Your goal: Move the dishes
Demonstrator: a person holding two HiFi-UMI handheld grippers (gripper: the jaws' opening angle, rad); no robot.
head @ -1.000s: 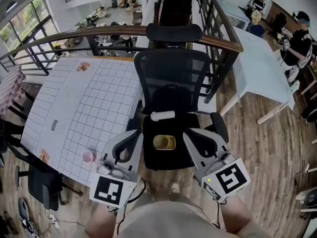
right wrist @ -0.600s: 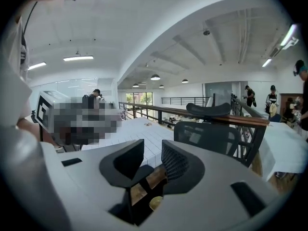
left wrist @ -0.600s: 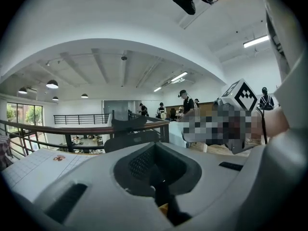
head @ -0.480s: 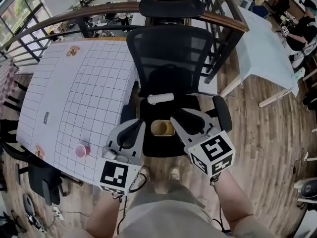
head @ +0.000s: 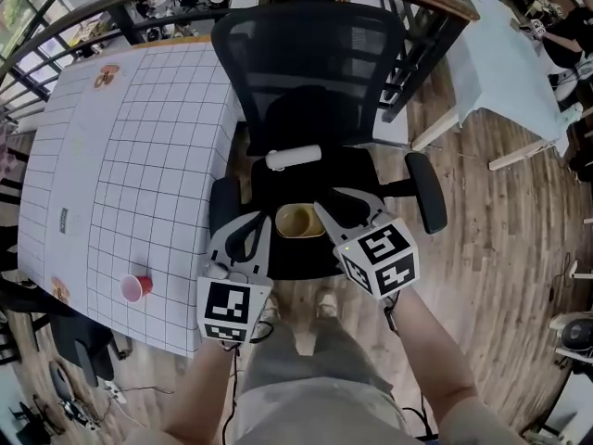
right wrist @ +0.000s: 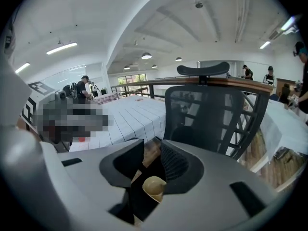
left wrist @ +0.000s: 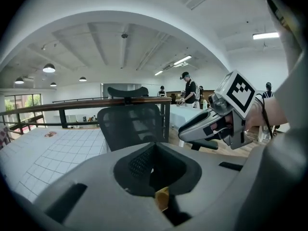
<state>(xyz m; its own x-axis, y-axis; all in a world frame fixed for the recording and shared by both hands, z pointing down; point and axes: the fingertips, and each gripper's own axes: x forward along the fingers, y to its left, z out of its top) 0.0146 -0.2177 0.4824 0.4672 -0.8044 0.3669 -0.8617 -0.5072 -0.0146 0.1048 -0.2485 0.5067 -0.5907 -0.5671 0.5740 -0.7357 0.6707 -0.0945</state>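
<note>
A yellowish bowl (head: pixel 298 221) sits on the seat of a black office chair (head: pixel 310 72). In the right gripper view the bowl (right wrist: pixel 155 187) shows low between the jaws; in the left gripper view only a sliver of the bowl (left wrist: pixel 162 198) shows. My left gripper (head: pixel 244 237) hovers just left of the bowl, open and empty. My right gripper (head: pixel 335 213) hangs over the bowl's right edge, also open with nothing held. From the left gripper view the right gripper (left wrist: pixel 211 124) appears off to the right.
A white cylinder (head: pixel 294 157) lies at the back of the seat. The grid-cloth table (head: pixel 139 156) stands to the chair's left, with a pink cup (head: pixel 134 287) near its front edge. Chair armrests (head: pixel 426 193) flank the seat. A railing (head: pixel 426 26) runs behind.
Both grippers have closed in on the bowl from the front. The right one has come from beside the seat to the bowl's right edge. The bowl has not moved.
</note>
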